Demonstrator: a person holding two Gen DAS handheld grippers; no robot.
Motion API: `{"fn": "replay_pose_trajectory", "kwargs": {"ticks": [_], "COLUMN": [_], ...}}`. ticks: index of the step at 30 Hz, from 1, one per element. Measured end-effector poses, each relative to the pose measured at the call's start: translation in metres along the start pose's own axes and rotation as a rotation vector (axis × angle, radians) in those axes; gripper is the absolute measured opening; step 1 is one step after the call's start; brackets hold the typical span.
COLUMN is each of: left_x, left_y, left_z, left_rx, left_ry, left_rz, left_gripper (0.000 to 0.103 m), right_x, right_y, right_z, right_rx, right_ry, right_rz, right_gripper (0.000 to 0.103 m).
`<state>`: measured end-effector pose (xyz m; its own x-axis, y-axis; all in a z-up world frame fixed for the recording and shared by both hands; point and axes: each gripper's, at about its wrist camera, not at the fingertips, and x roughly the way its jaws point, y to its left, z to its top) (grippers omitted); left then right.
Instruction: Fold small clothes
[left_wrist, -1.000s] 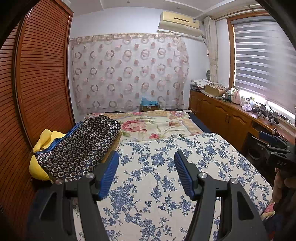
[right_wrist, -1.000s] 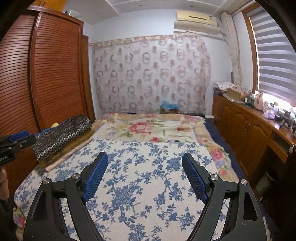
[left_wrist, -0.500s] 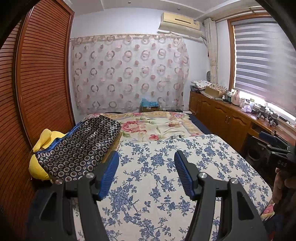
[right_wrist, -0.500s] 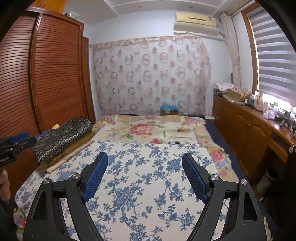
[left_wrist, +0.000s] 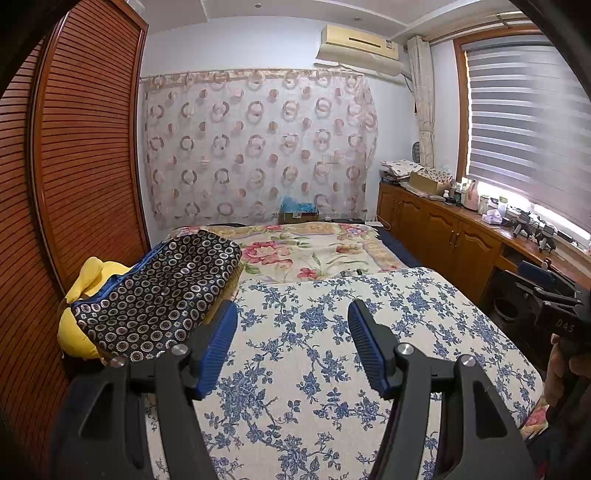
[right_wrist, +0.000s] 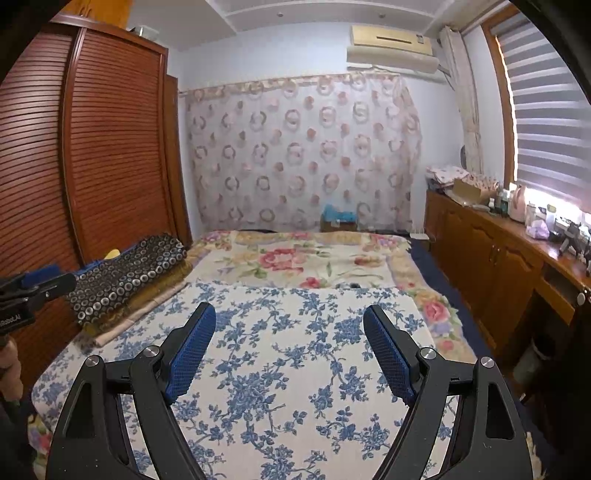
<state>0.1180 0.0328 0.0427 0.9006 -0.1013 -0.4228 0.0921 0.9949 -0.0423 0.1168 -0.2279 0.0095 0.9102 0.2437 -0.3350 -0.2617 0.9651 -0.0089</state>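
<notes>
A: L→R: dotted cushion (left_wrist: 159, 291) by wardrobe; blue-floral cover (left_wrist: 332, 350); left gripper (left_wrist: 291, 321), right gripper (right_wrist: 284, 328), jaws spread, empty. Small clothes?

B: None seen. Risk: pinching bed cover instead.

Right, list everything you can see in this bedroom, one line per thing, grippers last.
Bedspread: one, white with blue flowers, near half of the bed.
Blanket: one, cream with pink roses, far half of the bed.
Cushion: one, dark with ring pattern, left edge of the bed.
Yellow bundle: one, yellow, behind the cushion.
Wardrobe: one, red-brown louvred, left wall.
Curtain: one, pale with circles, far wall.
Air conditioner: one, cream, above the curtain.
Cabinets: one row, brown wood, cluttered top, under the window.
Blinds: one, grey, right.
Left gripper: black, blue pads, open, empty.
Right gripper: same, open wider, empty.
</notes>
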Motion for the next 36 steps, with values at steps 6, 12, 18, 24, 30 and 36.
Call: {"fn": "replay_pose_trajectory", "kwargs": {"ticks": [6,12,18,24,30,36], "left_x": [0.0002,0.0002,0.0001,0.0002,0.0002,0.0004], "left_y": [-0.0002,0.0002,0.0001,0.0002,0.0003,0.0007], "left_z": [-0.0002,-0.0008,-0.0010,-0.0013,-0.0016,-0.0022], "left_rx": [0.000,0.000,-0.001,-0.001,-0.001,-0.001], "left_ry": [0.000,0.000,-0.001,-0.001,-0.001,-0.001], "left_rz": [-0.001,0.000,0.000,0.000,0.000,0.000], "left_gripper": [0.062,0.062,0.062,0.062,0.062,0.062], "right_x": [0.0001,0.0005,0.0006,0.0012,0.0021,0.0023], "right_y": [0.0005,0.0001,0.0001,0.0020,0.0022,0.0021], "right_z": [-0.0001,-0.0011,-0.0014,0.0001,0.0015,0.0009], "right_rx": [-0.001,0.000,0.000,0.000,0.001,0.002], "right_ry": [-0.002,-0.001,-0.002,-0.004,-0.004,-0.005], "right_rz": [0.000,-0.001,-0.001,-0.001,-0.003,-0.002], "right_gripper": [0.084,0.084,0.084,0.084,0.084,0.084]}}
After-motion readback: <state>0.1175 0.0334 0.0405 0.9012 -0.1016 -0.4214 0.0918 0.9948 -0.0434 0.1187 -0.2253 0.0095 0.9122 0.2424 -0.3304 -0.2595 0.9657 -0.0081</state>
